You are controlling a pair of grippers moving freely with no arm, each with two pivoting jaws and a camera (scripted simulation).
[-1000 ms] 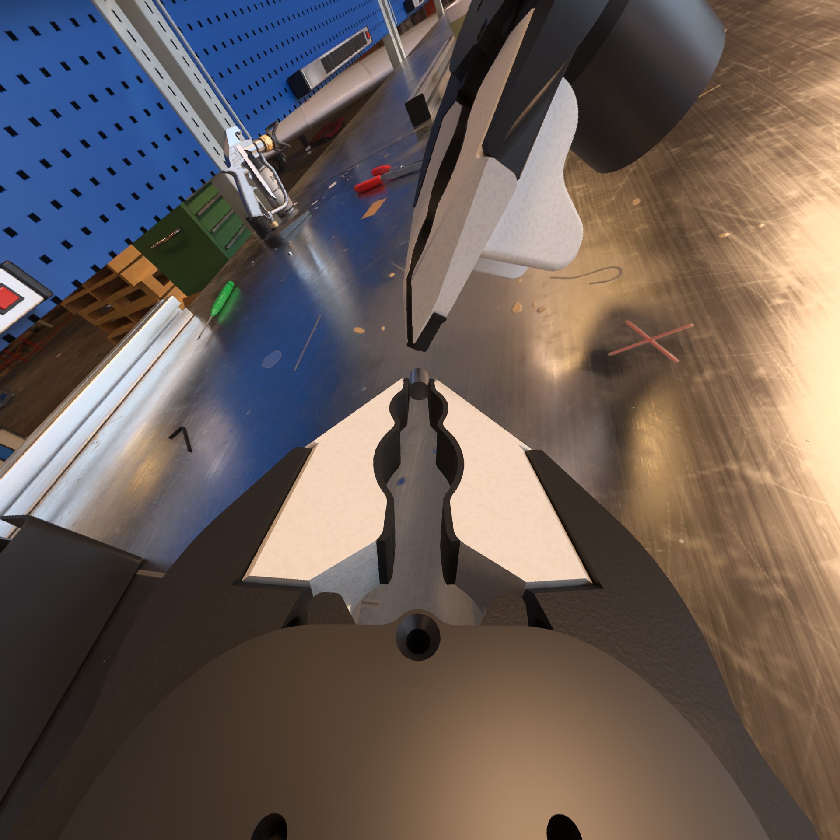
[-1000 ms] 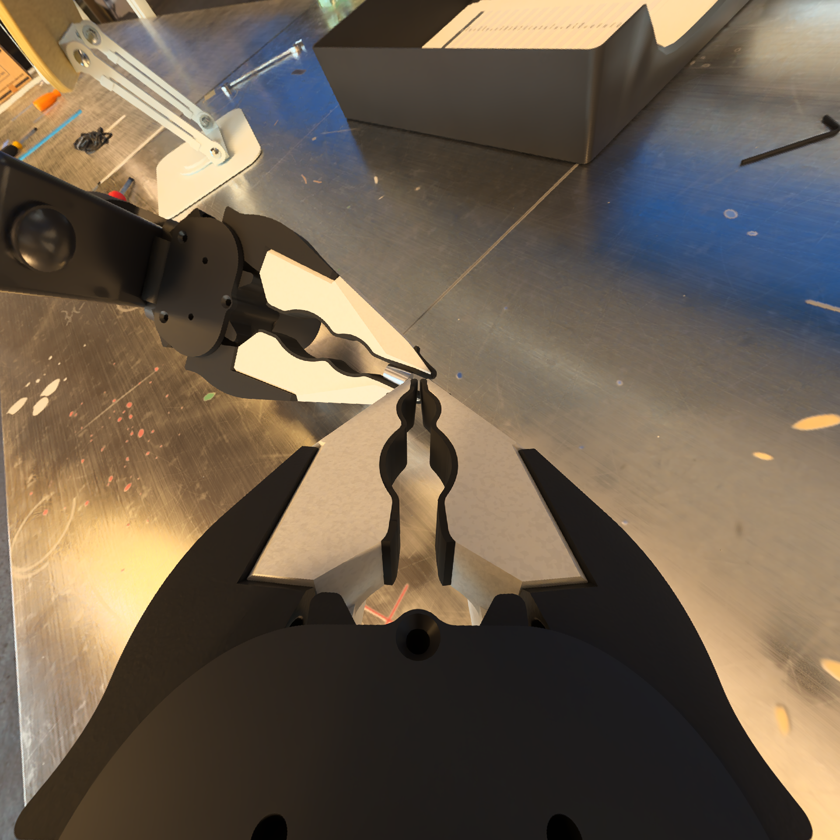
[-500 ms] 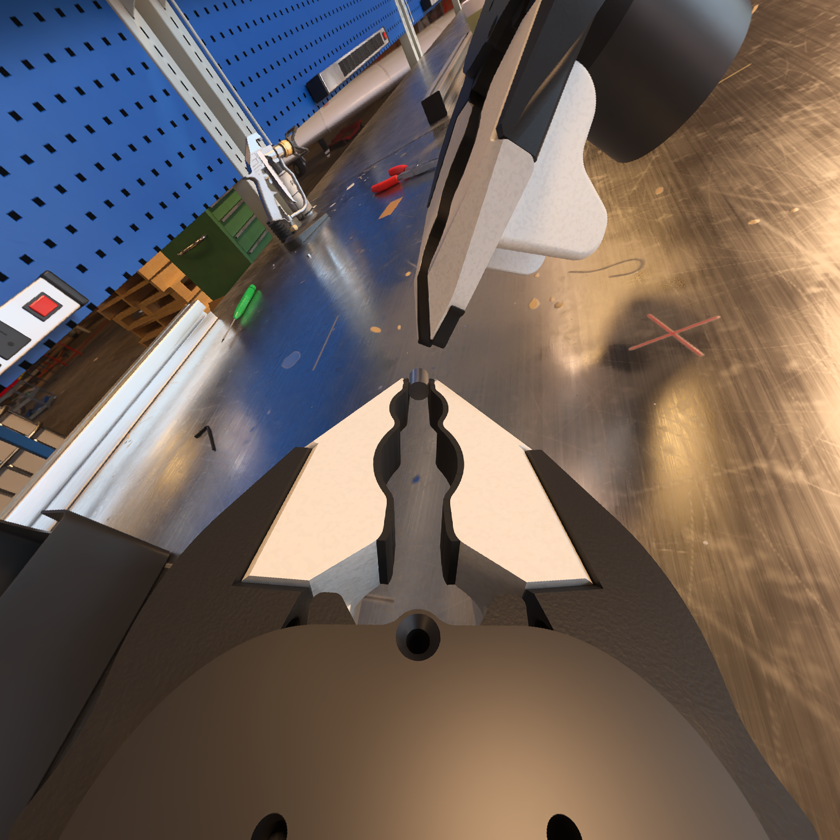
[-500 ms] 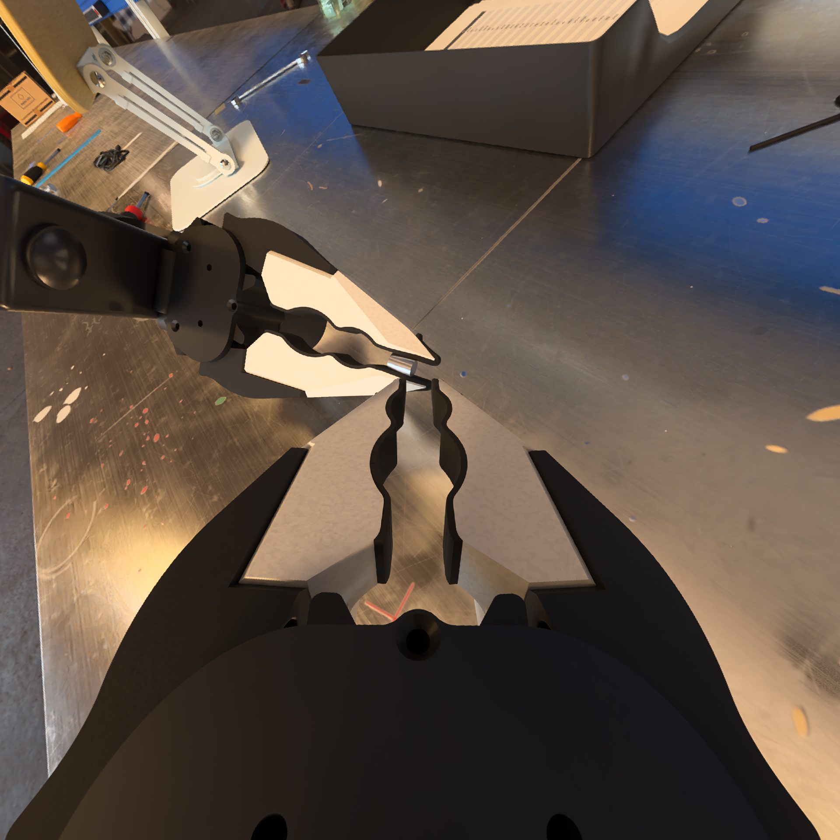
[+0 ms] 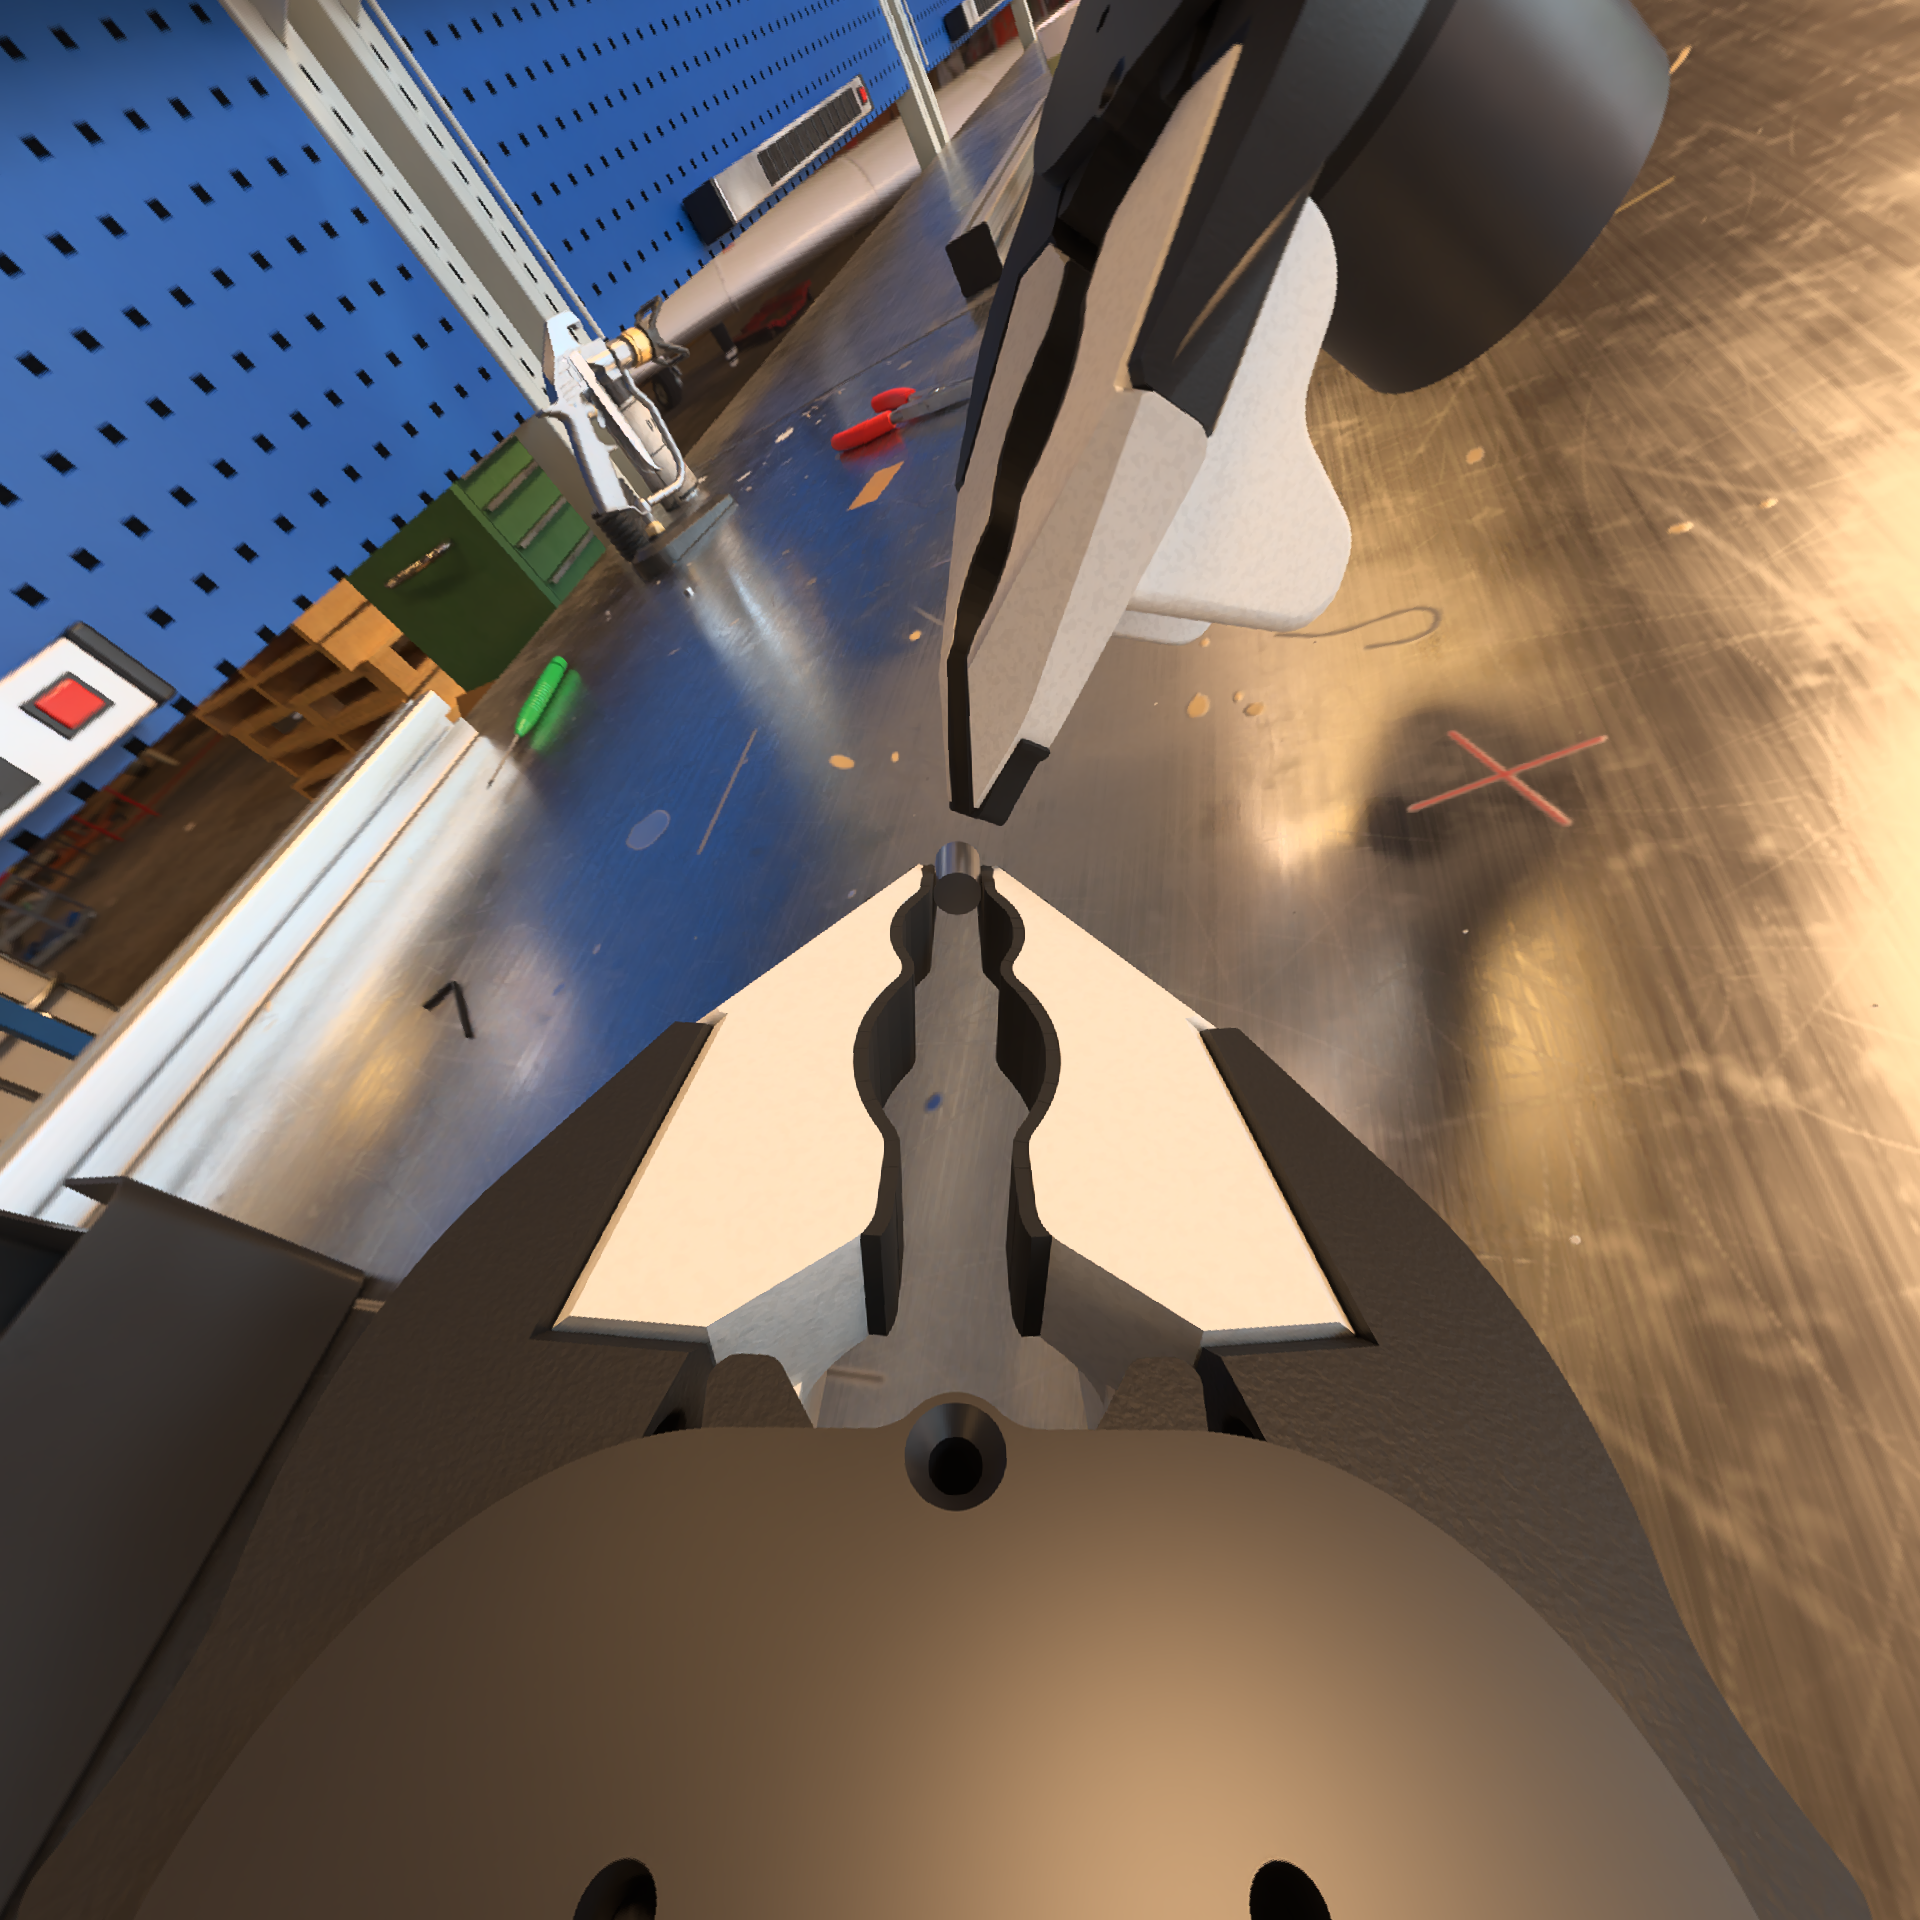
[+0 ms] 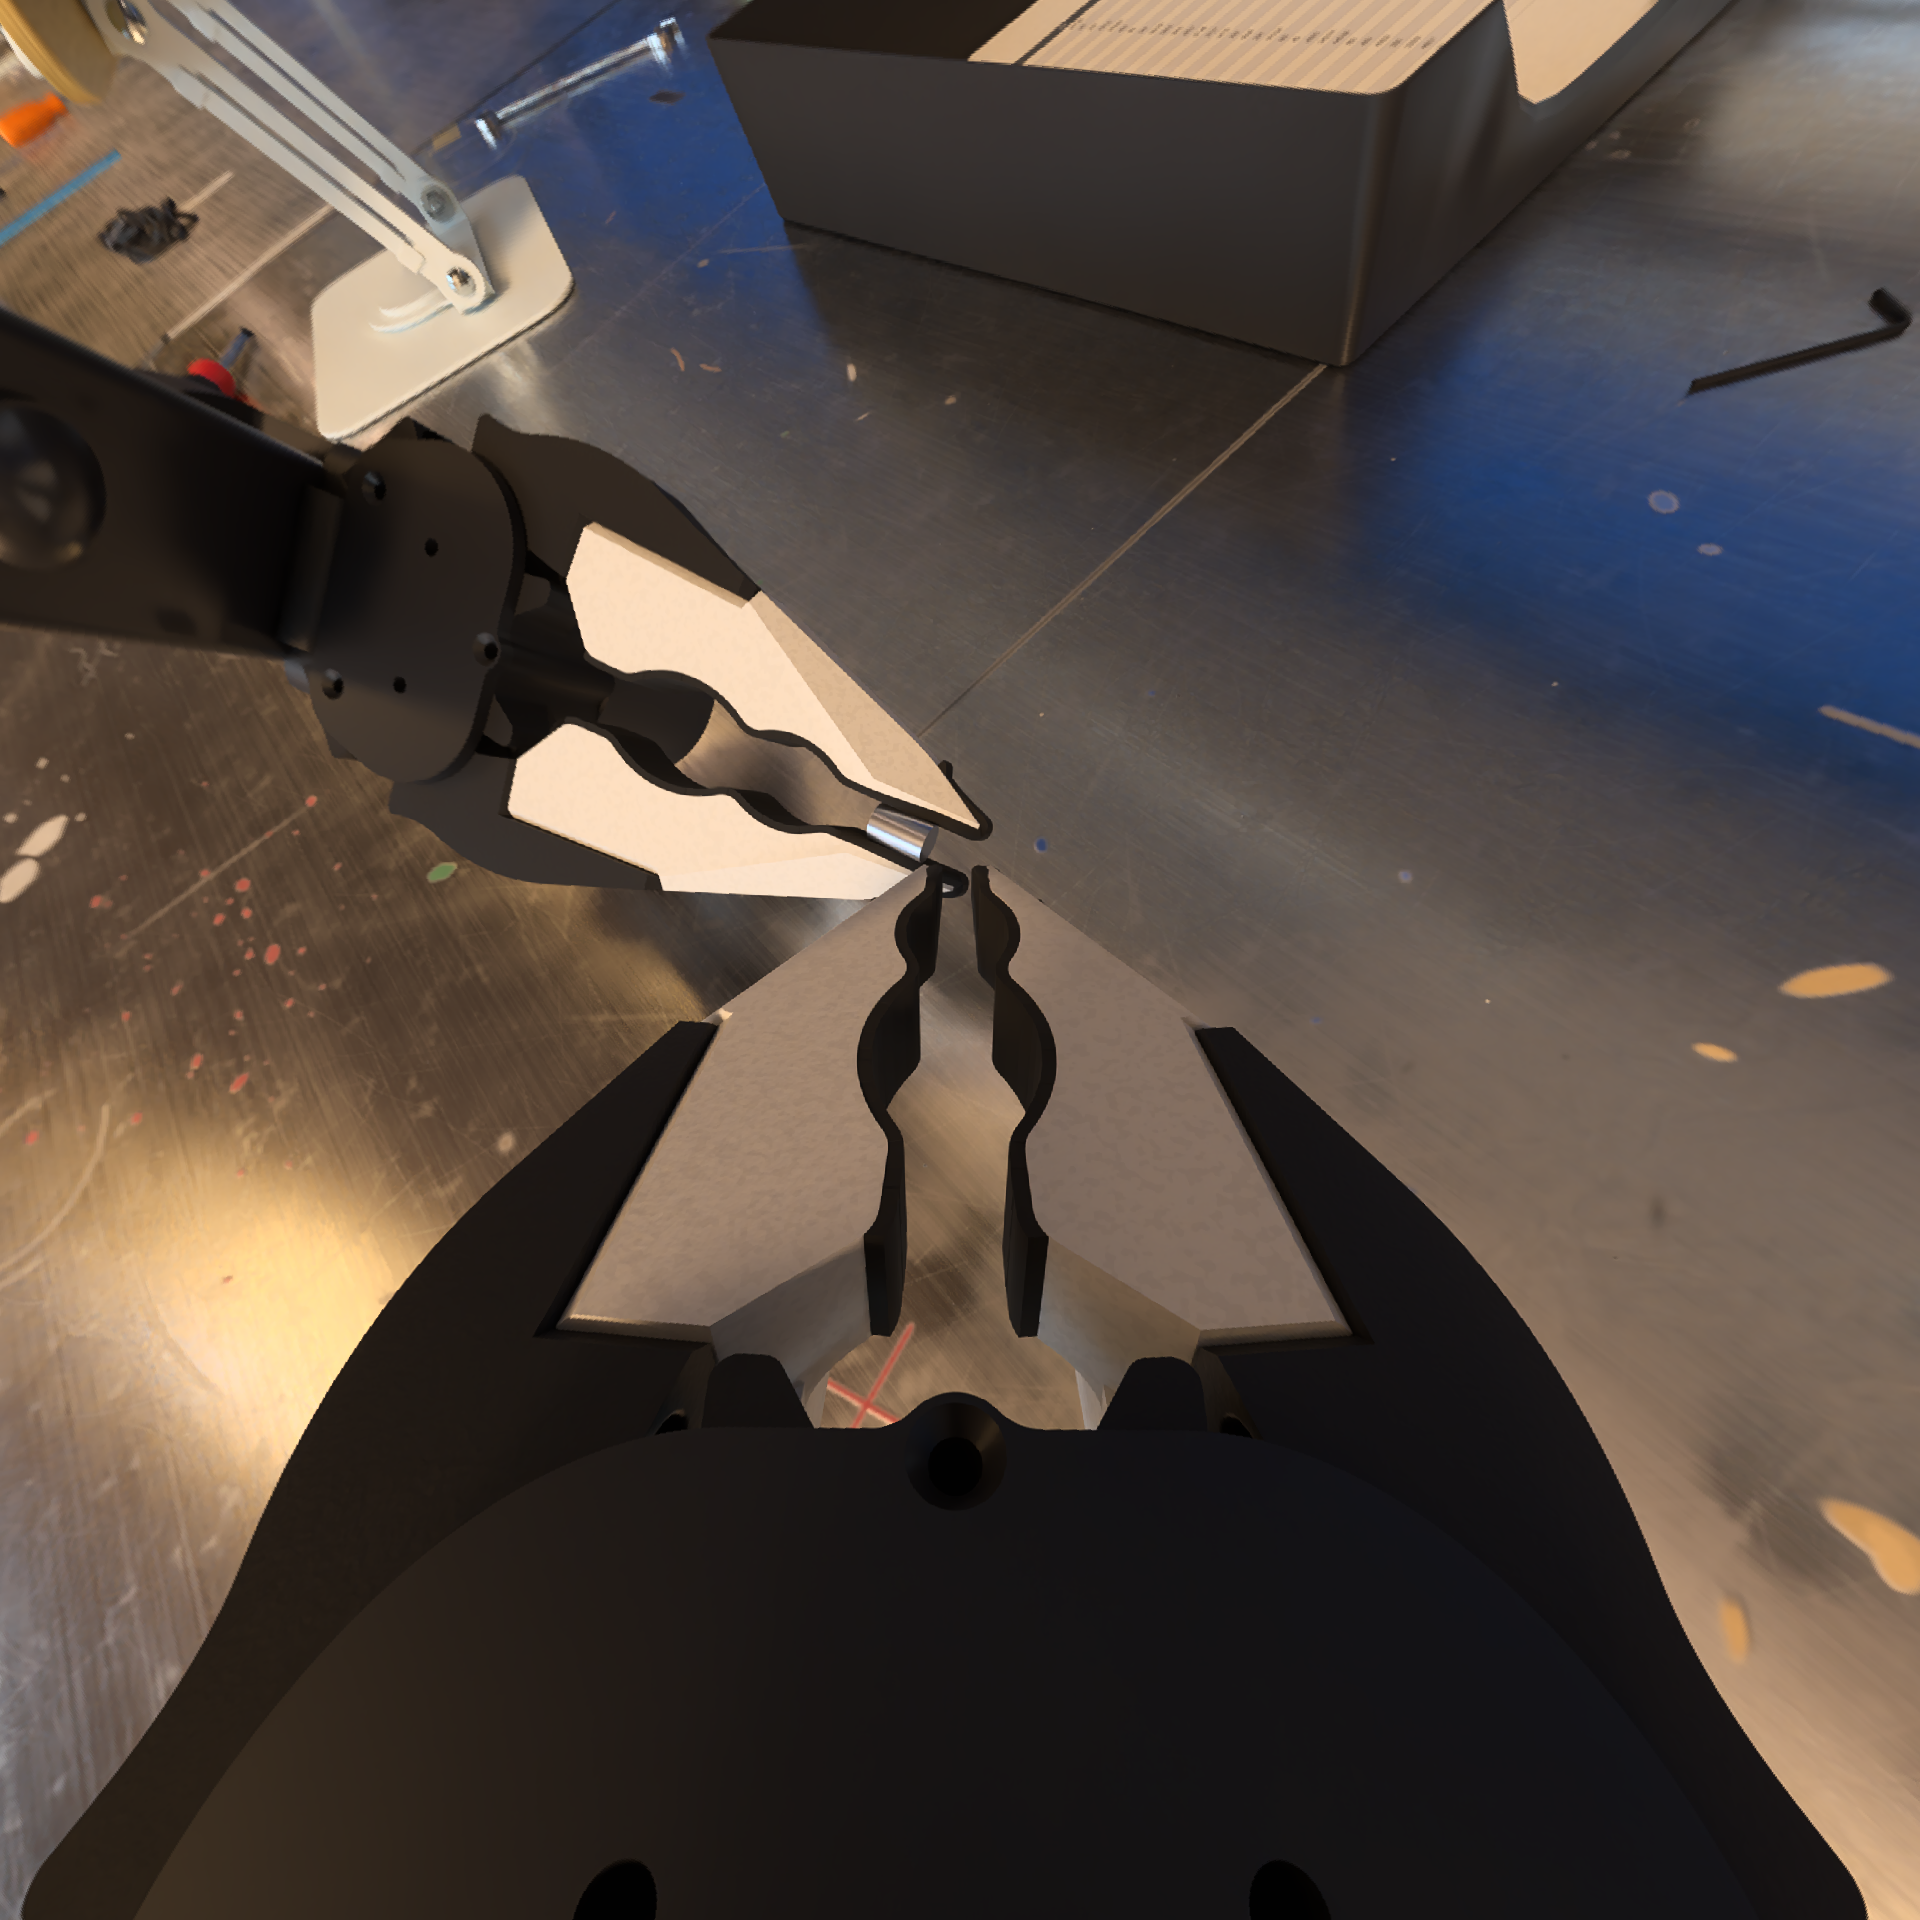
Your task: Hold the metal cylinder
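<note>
left gripper (image 5: 957,891): fingers pinch cylinder (image 5: 956,883) at the very tips, above bench (image 5: 1558,1039)
cylinder: short, shiny, pokes out past the tips
right gripper (image 6: 958,883): fingers slightly spread, hold nothing, tips just beside cylinder (image 6: 902,834), not touching
bench: red cross (image 5: 1507,774) under right gripper

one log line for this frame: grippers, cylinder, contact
left gripper: shut on metal cylinder, tip grip | right gripper: open, beside cylinder, no contact | cylinder: off steel bench

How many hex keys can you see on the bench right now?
2 sightings: one black hex key lies left of the left gripper; one hex key lies far right beside the dark box. Possibly the same key; others may be hidden.
</note>
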